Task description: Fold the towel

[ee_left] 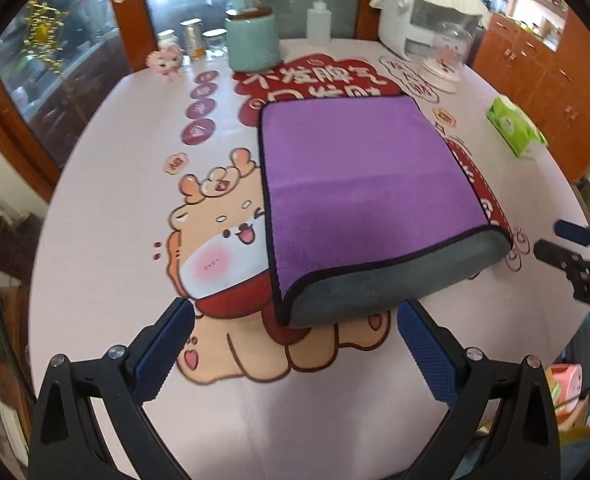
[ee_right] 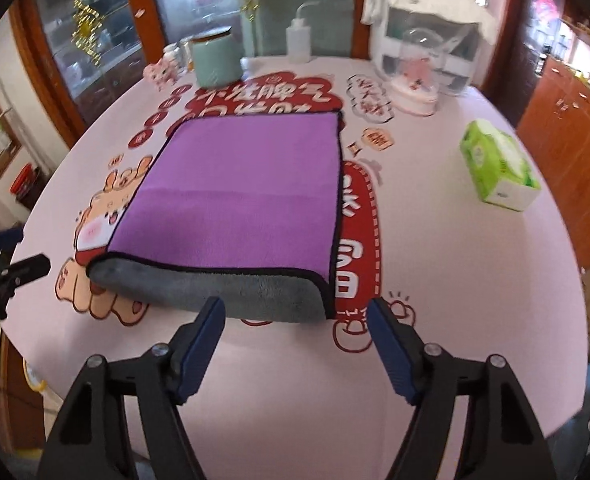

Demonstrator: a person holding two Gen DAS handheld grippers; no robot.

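Observation:
A purple towel with a grey underside and black trim lies folded flat on the pink printed tablecloth; its rounded grey fold faces me. It also shows in the right wrist view. My left gripper is open and empty, just short of the towel's near left corner. My right gripper is open and empty, just short of the towel's near right corner. The right gripper also shows at the right edge of the left wrist view, and the left gripper at the left edge of the right wrist view.
A green tissue box lies to the right of the towel. At the far edge stand a teal canister, a squeeze bottle, a glass dome ornament, a white storage box and a small pink figurine.

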